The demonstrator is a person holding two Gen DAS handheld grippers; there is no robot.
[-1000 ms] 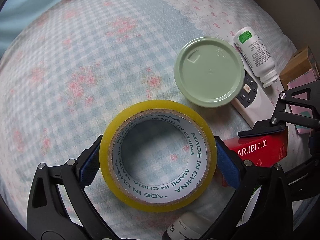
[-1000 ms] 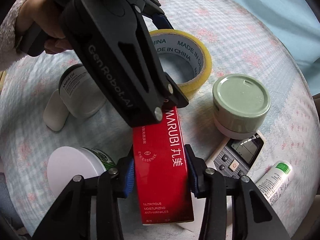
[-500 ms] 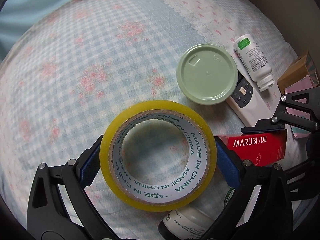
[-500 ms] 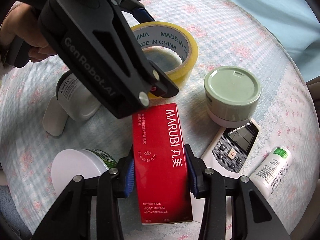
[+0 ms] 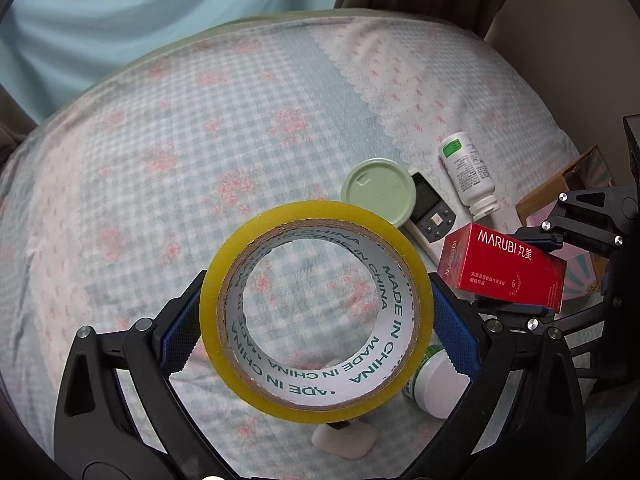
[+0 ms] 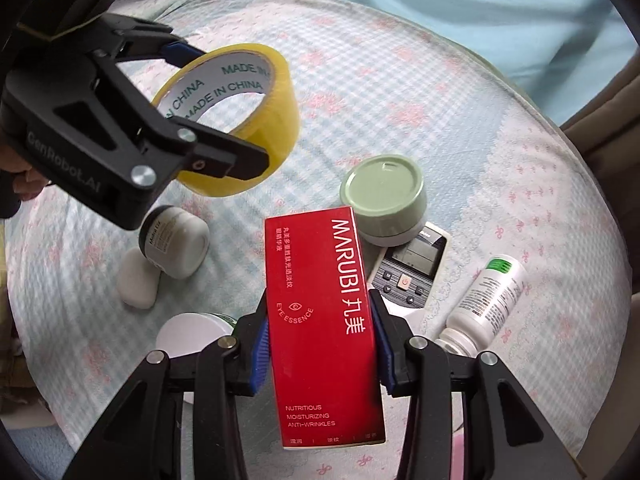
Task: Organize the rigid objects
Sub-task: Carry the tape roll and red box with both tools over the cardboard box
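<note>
I have the left hand-held gripper pinching the tape roll and the right hand-held gripper pinching the red box, both above the bed. Risk: the two loads sit close and could knock together; the round roll may slip from its pads.

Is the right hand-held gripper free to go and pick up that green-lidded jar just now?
Probably not yet. The right hand-held gripper is shut on the red Marubi box, so its jaws are full. The green-lidded jar itself stands uncovered on the bedspread, just beyond the box.
</note>
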